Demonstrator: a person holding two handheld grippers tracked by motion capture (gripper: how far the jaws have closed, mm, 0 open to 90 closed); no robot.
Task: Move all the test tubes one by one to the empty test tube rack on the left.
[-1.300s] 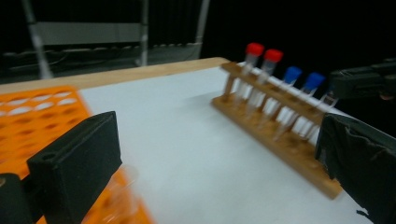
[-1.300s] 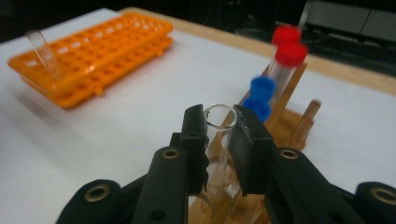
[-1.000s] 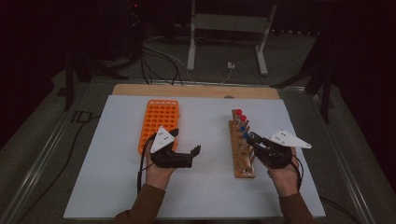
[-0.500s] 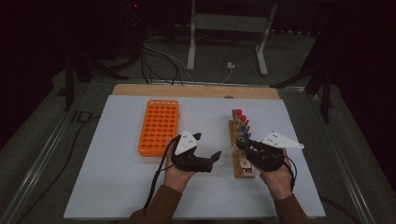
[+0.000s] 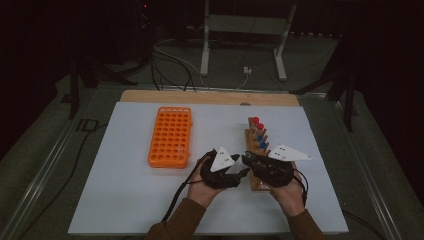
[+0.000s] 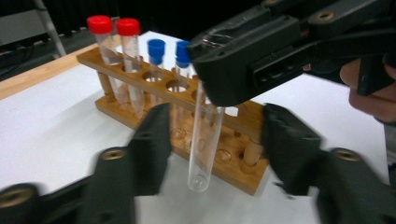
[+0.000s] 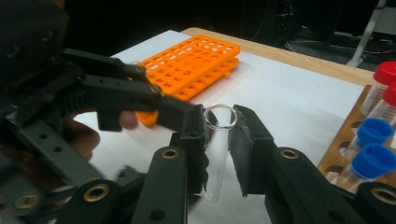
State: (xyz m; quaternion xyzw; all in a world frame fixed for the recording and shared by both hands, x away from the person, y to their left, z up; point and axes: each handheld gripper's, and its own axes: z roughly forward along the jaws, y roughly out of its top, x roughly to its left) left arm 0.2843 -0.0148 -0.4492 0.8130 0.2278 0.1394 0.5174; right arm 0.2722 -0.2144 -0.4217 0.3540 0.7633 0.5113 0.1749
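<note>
A clear uncapped test tube [image 6: 203, 140] hangs upright just in front of the wooden rack [image 6: 243, 179]. My right gripper [image 7: 219, 135] is shut on the tube [image 7: 217, 158] near its rim. My left gripper [image 6: 217, 126] has its jaws on either side of the tube's lower part, with a gap on each side; they have just been closing around it. In the high view the left gripper [image 5: 235, 170] and the right gripper [image 5: 252, 162] meet tip to tip at the rack's [image 5: 257, 145] near end.
Red-capped tubes [image 6: 114, 25] and blue-capped tubes [image 6: 156, 46] stand in the rack's far holes. An orange tube rack [image 5: 170, 136] lies to the left on the white table sheet [image 5: 125, 195]. Cables trail from both grippers.
My left gripper has moved right from beside the orange rack to the right gripper, and its jaws have narrowed around the tube. The right gripper has shifted slightly left with the tube.
</note>
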